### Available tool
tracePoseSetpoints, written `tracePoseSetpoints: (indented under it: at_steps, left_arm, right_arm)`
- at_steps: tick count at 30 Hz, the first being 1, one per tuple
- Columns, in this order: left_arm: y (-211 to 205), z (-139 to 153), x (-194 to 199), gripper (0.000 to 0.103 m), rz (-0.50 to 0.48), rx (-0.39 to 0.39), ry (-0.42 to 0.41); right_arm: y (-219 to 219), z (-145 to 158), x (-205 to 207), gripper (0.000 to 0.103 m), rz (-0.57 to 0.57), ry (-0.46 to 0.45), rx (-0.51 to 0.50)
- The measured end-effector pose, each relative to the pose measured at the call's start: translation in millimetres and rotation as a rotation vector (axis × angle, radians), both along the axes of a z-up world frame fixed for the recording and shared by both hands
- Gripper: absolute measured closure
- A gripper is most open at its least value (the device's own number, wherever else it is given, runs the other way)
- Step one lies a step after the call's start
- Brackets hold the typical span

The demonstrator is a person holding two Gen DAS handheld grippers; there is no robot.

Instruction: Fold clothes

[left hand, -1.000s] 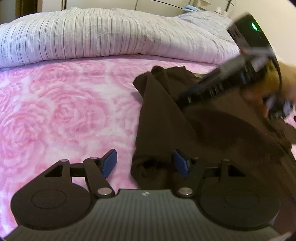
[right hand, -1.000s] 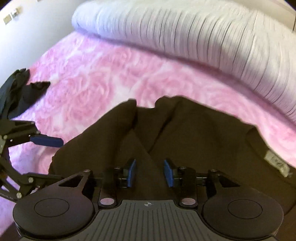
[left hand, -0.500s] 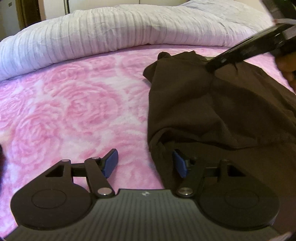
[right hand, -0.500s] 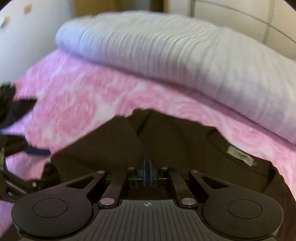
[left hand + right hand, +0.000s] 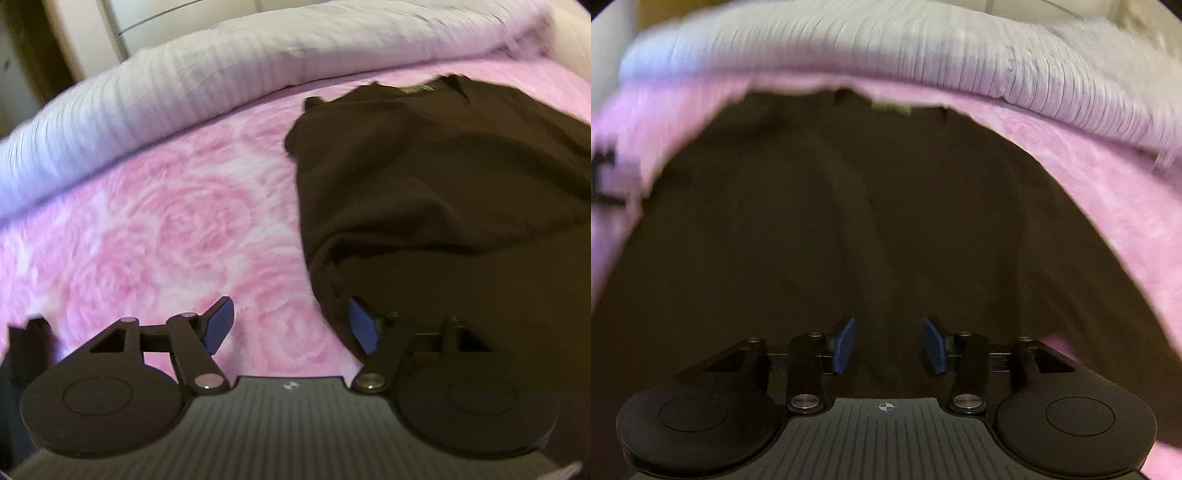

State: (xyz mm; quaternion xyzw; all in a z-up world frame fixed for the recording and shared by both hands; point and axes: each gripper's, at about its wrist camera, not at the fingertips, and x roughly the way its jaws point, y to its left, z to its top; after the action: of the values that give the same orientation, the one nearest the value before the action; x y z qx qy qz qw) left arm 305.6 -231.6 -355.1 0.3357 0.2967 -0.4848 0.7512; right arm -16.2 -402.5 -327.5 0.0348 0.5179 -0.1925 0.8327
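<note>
A dark brown garment [image 5: 424,177] lies on the pink rose-patterned bedspread [image 5: 166,229], its left side folded over and its neck label [image 5: 417,88] at the far end. My left gripper [image 5: 291,326] stands open at the garment's near left edge; the right blue pad overlaps the cloth edge, the left pad is over the bedspread. In the right wrist view the same garment [image 5: 868,221] fills the frame. My right gripper [image 5: 888,345] hovers over it with its jaws opening and no fold of cloth pinched between the pads.
A white striped duvet [image 5: 221,74] is heaped along the far side of the bed, seen in the right wrist view as the duvet [image 5: 960,55]. A dark item [image 5: 26,347] lies at the lower left edge. The other gripper's dark frame [image 5: 602,177] shows at the left.
My right gripper let go of the fold it had pinched, opened, and swept across the garment. The folded side now lies flat. The left gripper shifted slightly and rolled.
</note>
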Motion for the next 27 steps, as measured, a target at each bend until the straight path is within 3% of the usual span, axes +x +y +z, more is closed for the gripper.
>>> tracePoseSetpoints:
  at_steps: [3,8,13,16,18,21,25,26,27]
  left_arm:
    - [-3,3,-10,0.041,-0.043,0.013,-0.043]
    - [-13,8,-23,0.041,-0.096,0.016,-0.103]
    - [-20,10,-31,0.041,-0.138,0.017,-0.136]
    - [-21,12,-33,0.041,-0.135,0.015,-0.13]
    - [-22,13,-34,0.041,-0.138,0.013,-0.128]
    - [-24,13,-35,0.041,-0.153,0.018,-0.139]
    - [-25,12,-34,0.041,-0.168,0.025,-0.156]
    - [-26,11,-34,0.041,-0.173,0.031,-0.165]
    - [-25,10,-33,0.041,-0.178,0.038,-0.175]
  right_arm:
    - [27,-16,-9,0.056,0.178,0.117,-0.172]
    - [59,-41,2,0.056,0.486,0.187,-0.444]
    - [54,-32,19,0.056,0.472,0.18,-0.355]
    - [20,-7,6,0.056,0.125,0.024,-0.005]
    - [-3,2,-13,0.055,-0.128,-0.106,0.178]
    - [-30,-1,-35,0.046,-0.442,-0.296,0.378]
    - [-54,-32,-41,0.046,-0.719,-0.458,0.577]
    - [-57,-38,-43,0.047,-0.774,-0.487,0.613]
    - [-59,-42,-45,0.074,-0.825,-0.517,0.652]
